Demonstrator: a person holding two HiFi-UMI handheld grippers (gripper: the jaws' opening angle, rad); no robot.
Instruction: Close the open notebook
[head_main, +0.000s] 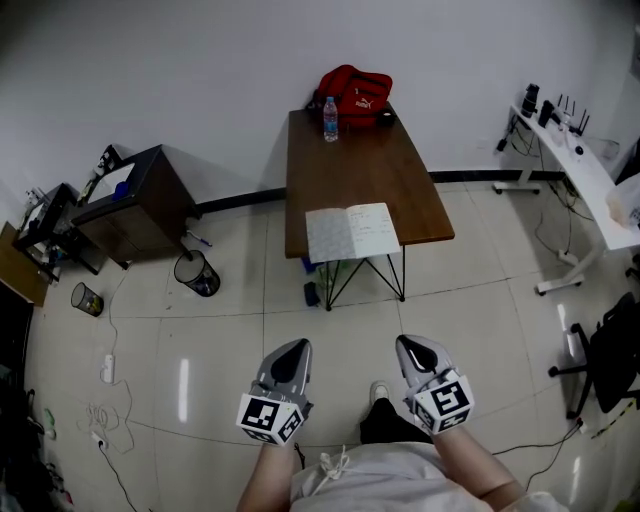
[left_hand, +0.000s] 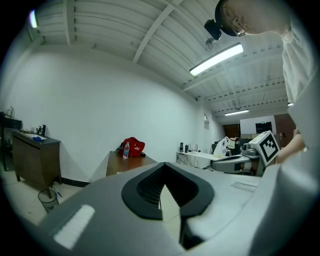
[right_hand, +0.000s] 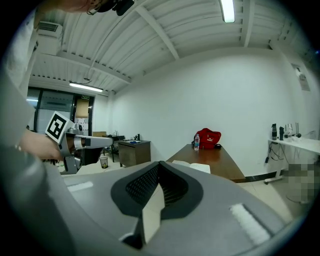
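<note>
The open notebook (head_main: 350, 232) lies with white pages up at the near edge of a brown table (head_main: 400, 180), far ahead of both grippers. In the right gripper view the notebook (right_hand: 192, 166) shows as a pale slab on the table's near end. My left gripper (head_main: 295, 348) and right gripper (head_main: 412, 346) hover side by side over the floor, close to the person's body, well short of the table. The left gripper (left_hand: 162, 167) has its tips together and holds nothing. So does the right gripper (right_hand: 160, 167).
A red bag (head_main: 355, 92) and a water bottle (head_main: 330, 118) stand at the table's far end. A dark cabinet (head_main: 135, 200) and two bins (head_main: 197, 275) stand at the left. A white desk (head_main: 580, 180) and an office chair (head_main: 610, 350) are at the right. Cables lie on the floor.
</note>
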